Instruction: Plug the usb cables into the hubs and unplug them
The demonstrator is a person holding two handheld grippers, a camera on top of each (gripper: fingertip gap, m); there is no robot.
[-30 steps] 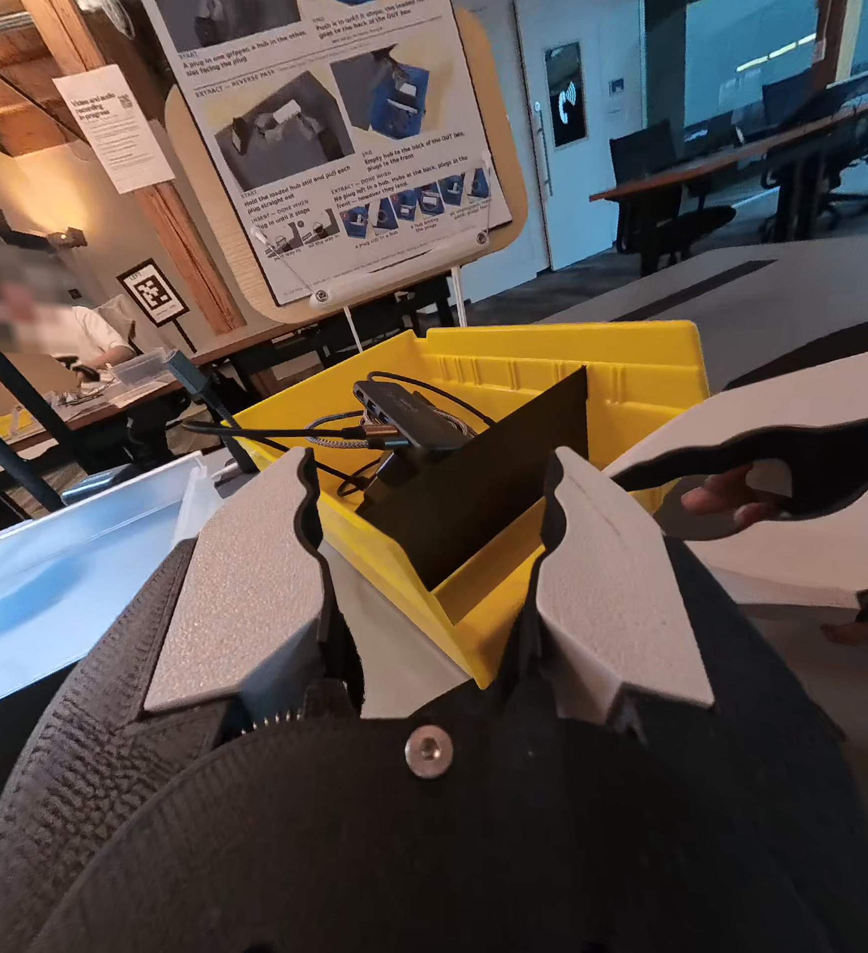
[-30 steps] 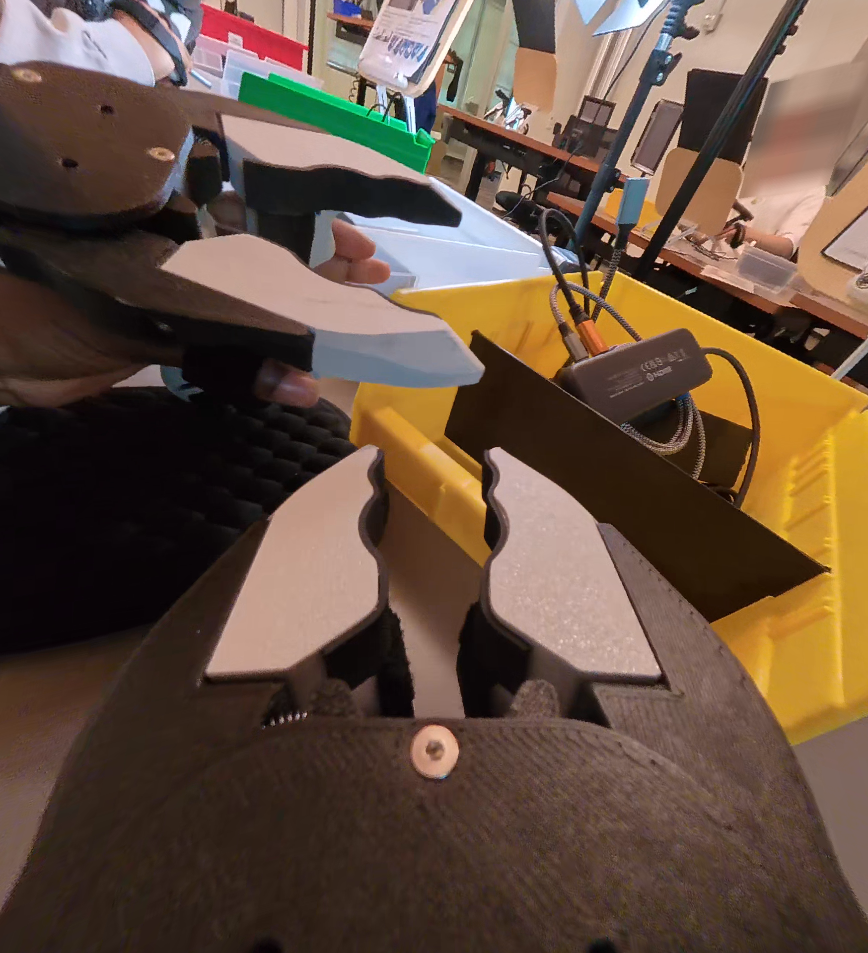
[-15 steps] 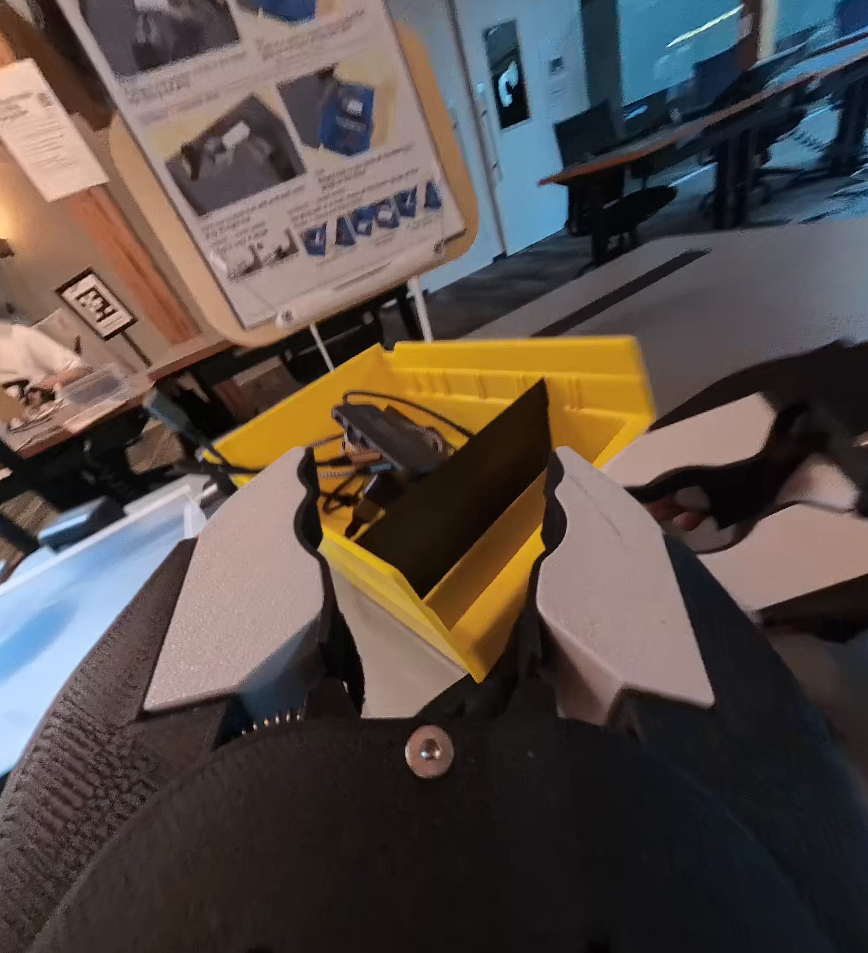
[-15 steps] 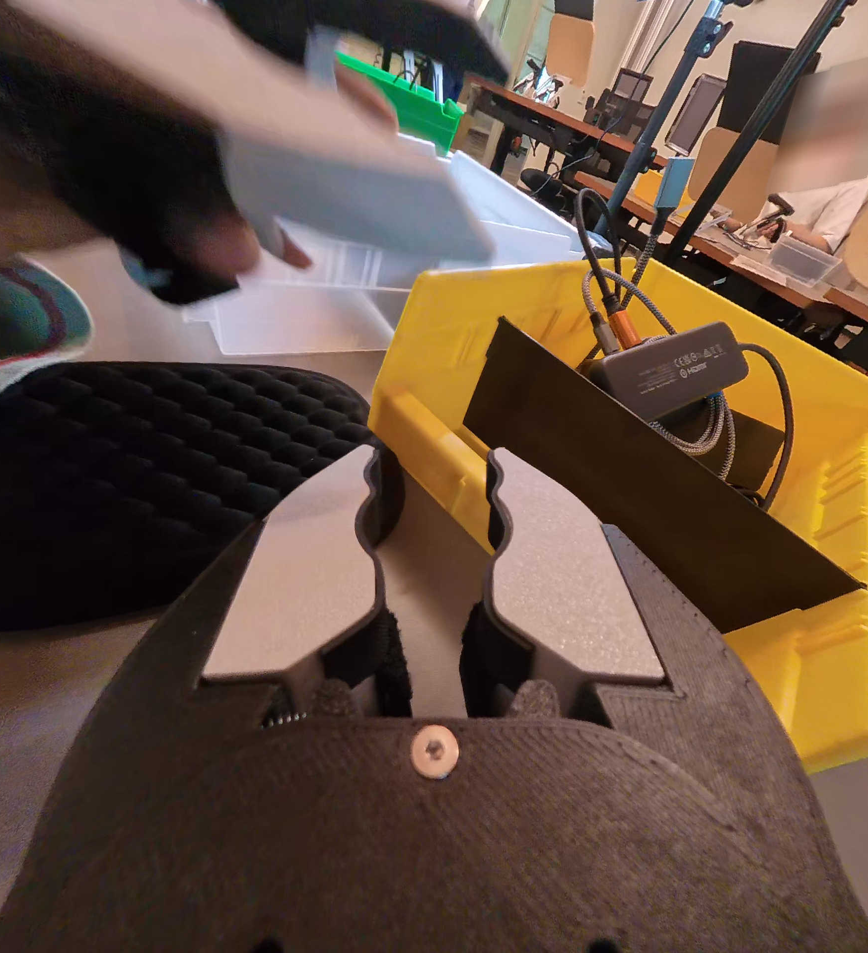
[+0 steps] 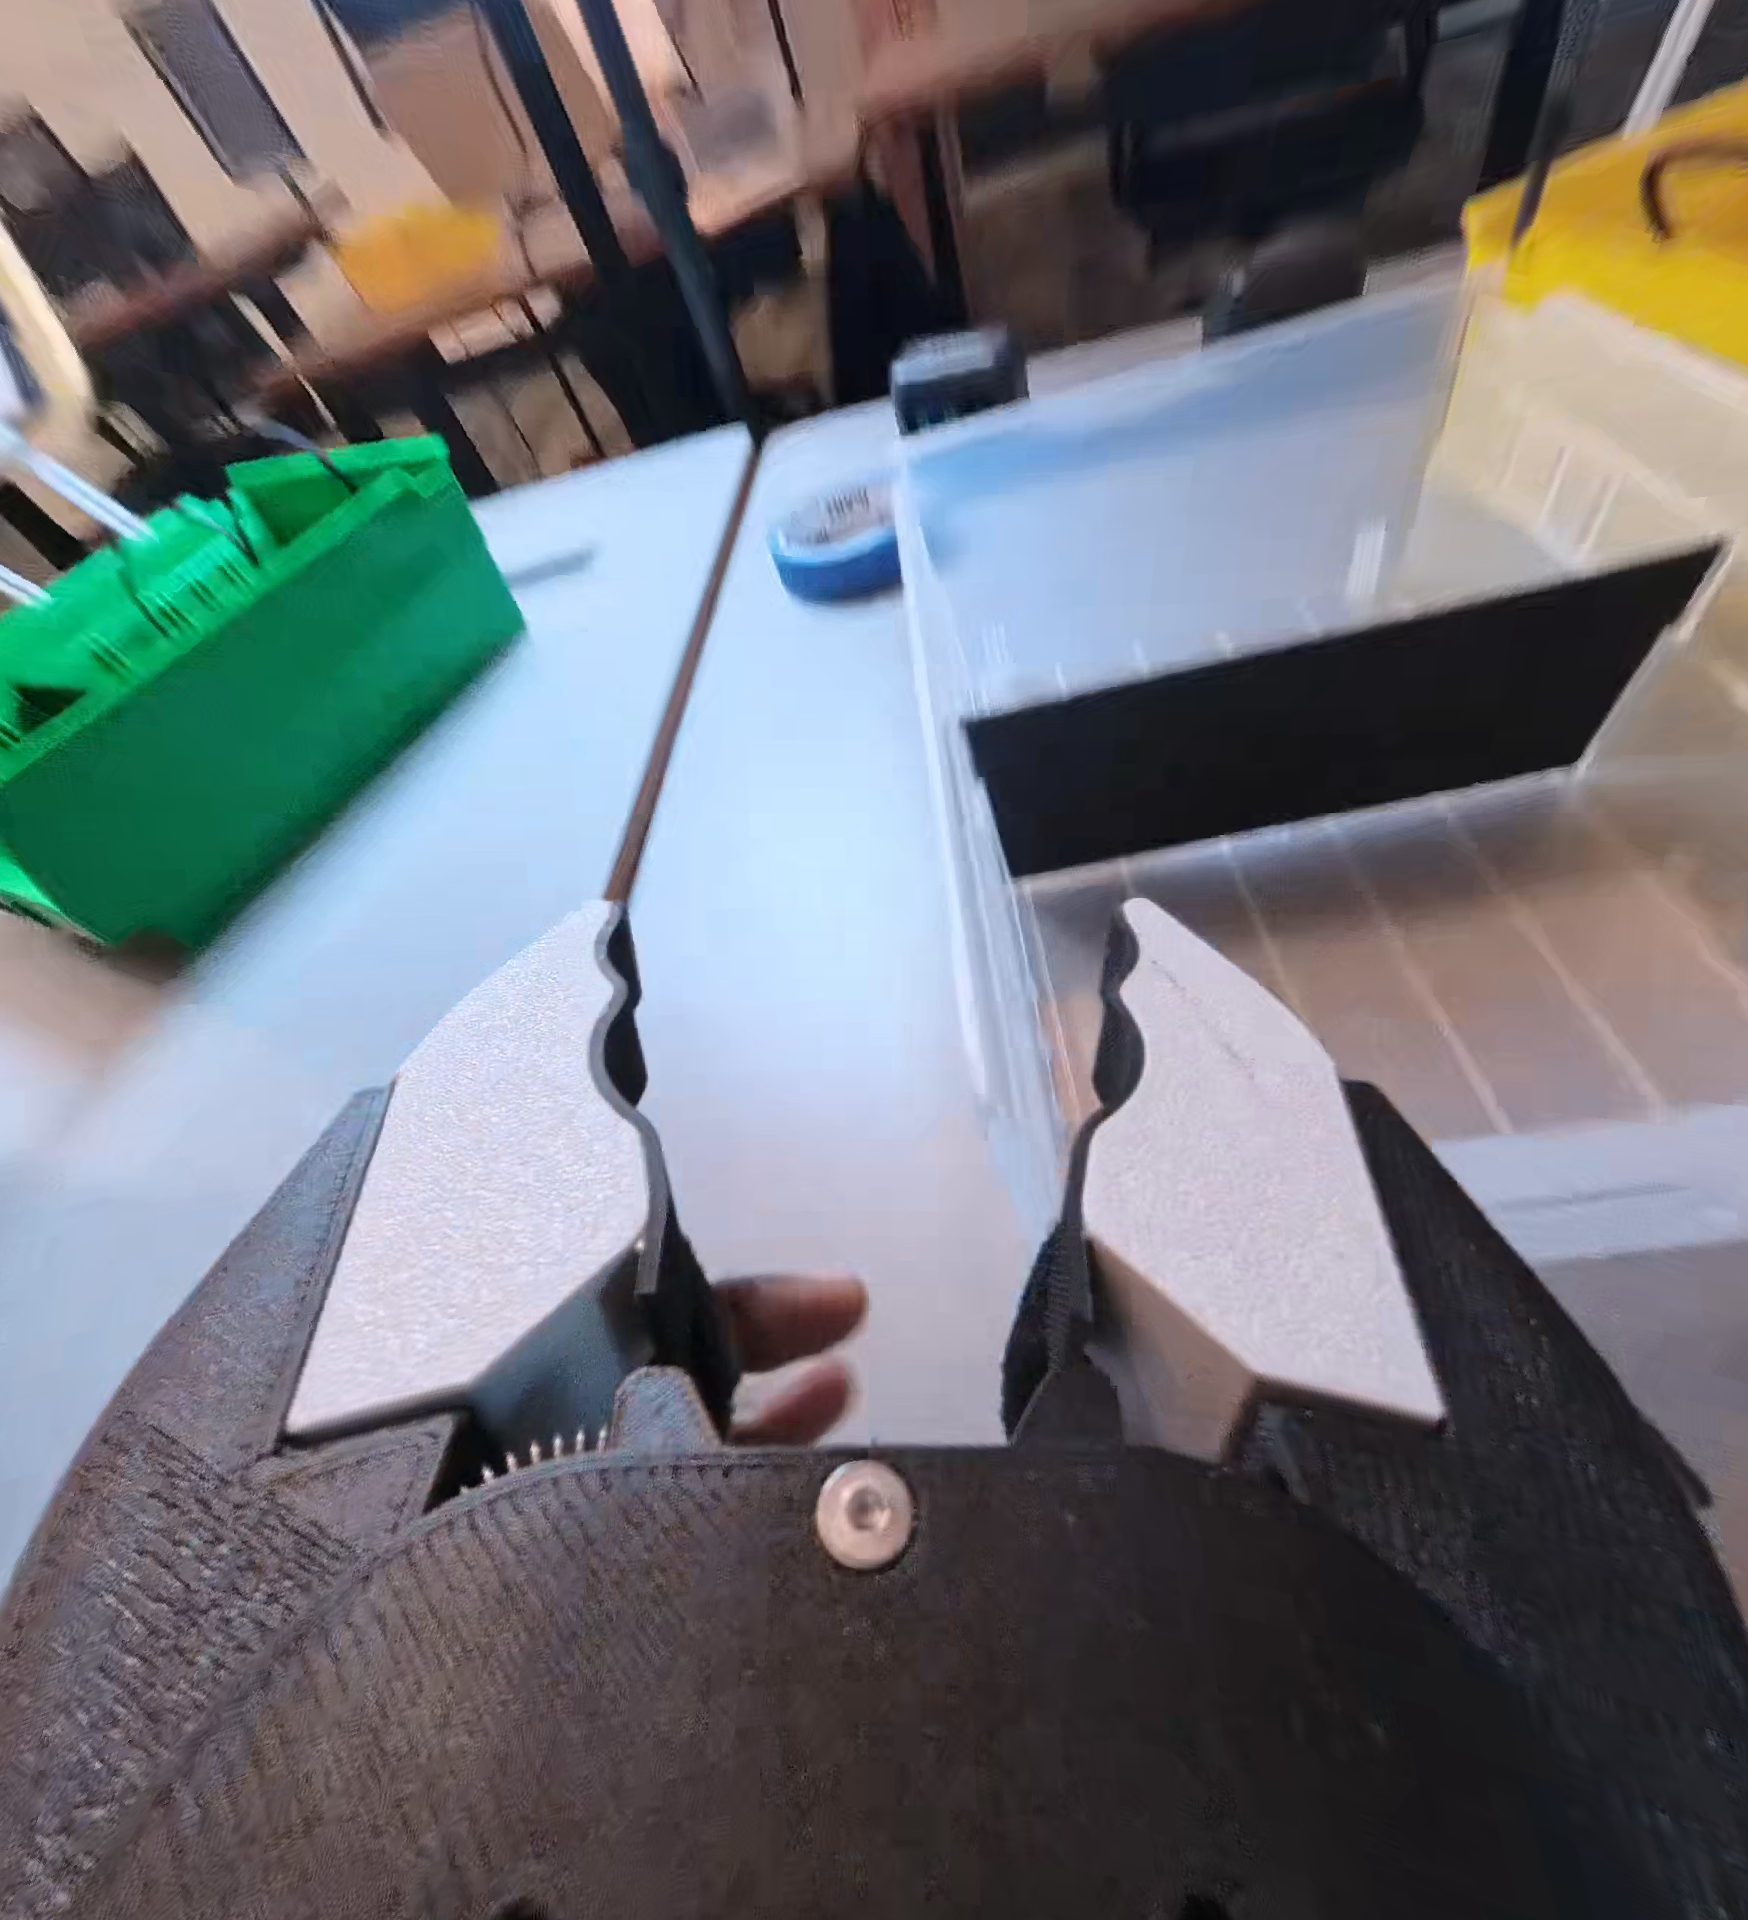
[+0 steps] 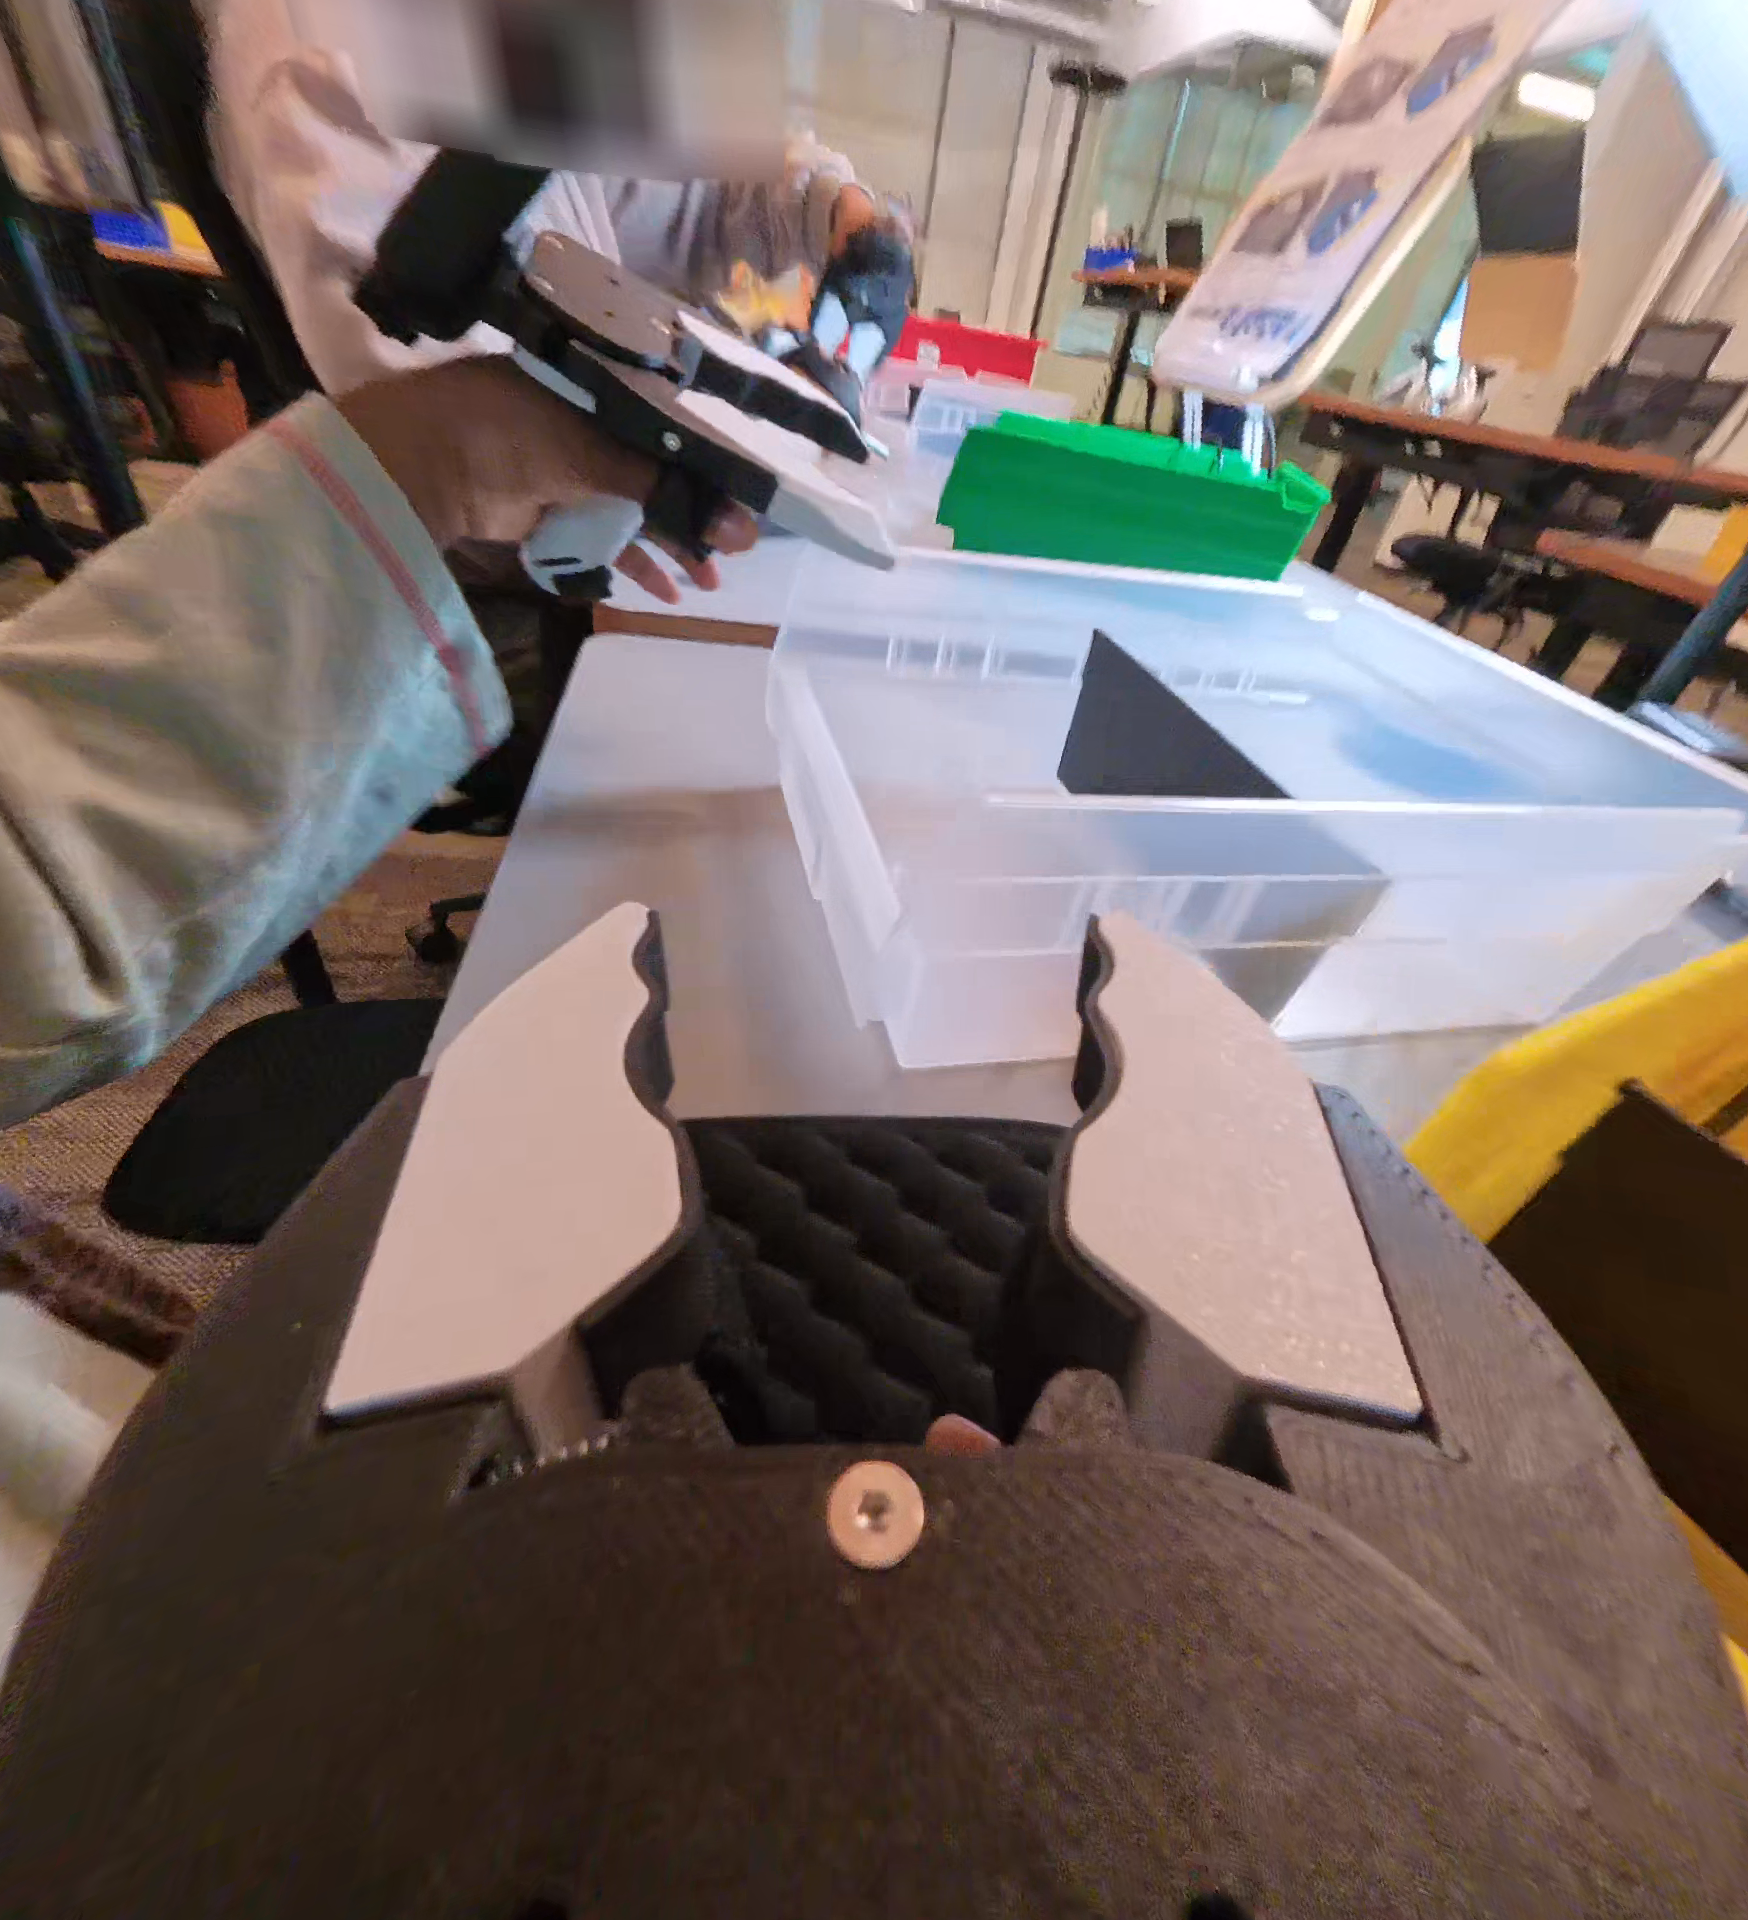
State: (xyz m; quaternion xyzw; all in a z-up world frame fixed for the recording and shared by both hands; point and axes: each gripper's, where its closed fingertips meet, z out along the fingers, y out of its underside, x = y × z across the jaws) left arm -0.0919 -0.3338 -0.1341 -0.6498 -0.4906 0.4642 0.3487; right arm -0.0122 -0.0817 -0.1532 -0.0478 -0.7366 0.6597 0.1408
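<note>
Both grippers are up off the work and empty. The left gripper (image 5: 870, 925) hangs over the pale table (image 5: 787, 883) with its grey fingers (image 5: 517, 1143) spread wide, nothing between them but bare tabletop and the near wall of the clear bin (image 5: 1421, 987). A couple of the person's fingertips (image 5: 797, 1340) peek out underneath, close to the hinge. The whole left wrist view is smeared with blur.

Ahead of that gripper, a dark seam (image 5: 683, 686) runs away across the table. Off to the left sits a green bin (image 5: 205, 707). Farther back, just beside the clear bin's far corner, lies a roll of blue tape (image 5: 834, 535). A black divider (image 5: 1317, 717) stands across the clear bin.

Over to the right gripper (image 6: 870, 925): it too stands wide apart, holding nothing, poised above a black dimpled foam pad (image 6: 870, 1236) at the table's near edge. The clear bin (image 6: 953, 935) lies just beyond its tips, with the green bin (image 6: 1119, 499) farther away. The left gripper (image 6: 849, 499) shows here too, up at the left, carried in a hand (image 6: 537, 488) with a pale sleeve (image 6: 174, 748) trailing back from it.

The yellow bin (image 6: 1597, 1081) sits at the right edge with its own dark divider (image 6: 1680, 1247). In the left wrist view only a corner of that yellow bin (image 5: 1680, 229) shows at the top right, with a loop of dark cable (image 5: 1732, 166) arching over it. I can't spot a hub in either view.
</note>
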